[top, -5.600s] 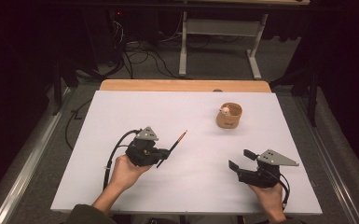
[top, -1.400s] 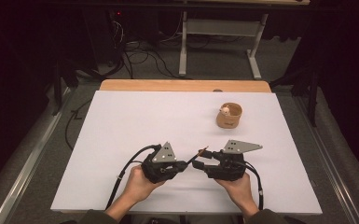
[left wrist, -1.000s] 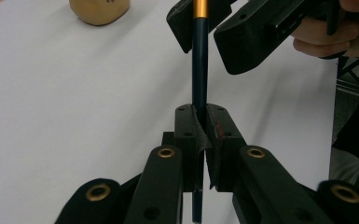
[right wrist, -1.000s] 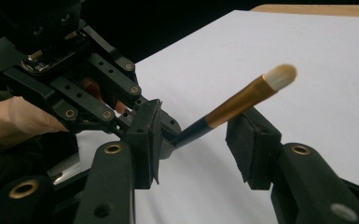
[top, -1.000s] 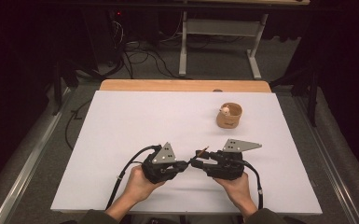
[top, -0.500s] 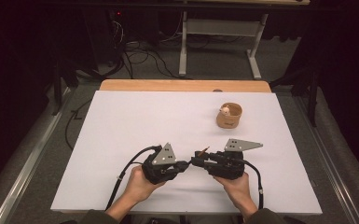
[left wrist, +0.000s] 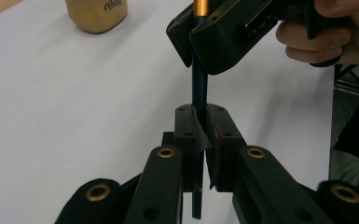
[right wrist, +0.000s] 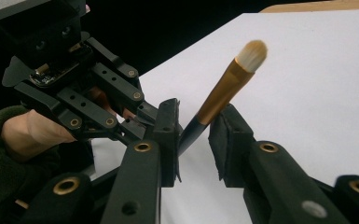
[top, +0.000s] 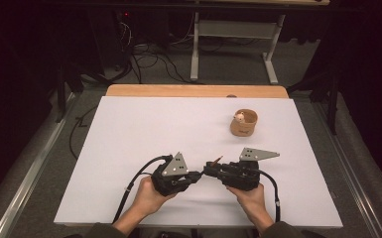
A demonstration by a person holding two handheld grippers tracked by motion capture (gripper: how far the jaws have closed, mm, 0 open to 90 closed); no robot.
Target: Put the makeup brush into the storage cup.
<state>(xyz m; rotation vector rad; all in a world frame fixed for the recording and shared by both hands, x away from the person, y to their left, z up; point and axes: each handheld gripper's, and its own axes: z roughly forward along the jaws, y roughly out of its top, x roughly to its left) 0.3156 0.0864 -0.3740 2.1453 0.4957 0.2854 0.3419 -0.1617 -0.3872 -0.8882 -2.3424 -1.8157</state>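
Brush held between two hand-held grippers above the bench point(top: 129, 129).

Left hand-held gripper point(left wrist: 200, 135) clamped on dark handle of brush point(right wrist: 224, 93); right hand-held gripper point(right wrist: 193, 140) jaws just closing around gold ferrule, slight gap visible. Bristles pointing toward tan cup point(top: 243, 123), well apart.

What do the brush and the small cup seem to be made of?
Brush: dark glossy handle, perhaps lacquered wood or plastic; shiny gold collar, probably metal; pale soft bristles. Cup: tan with a satin sheen and dark lettering, possibly wood or plastic; I cannot tell which.
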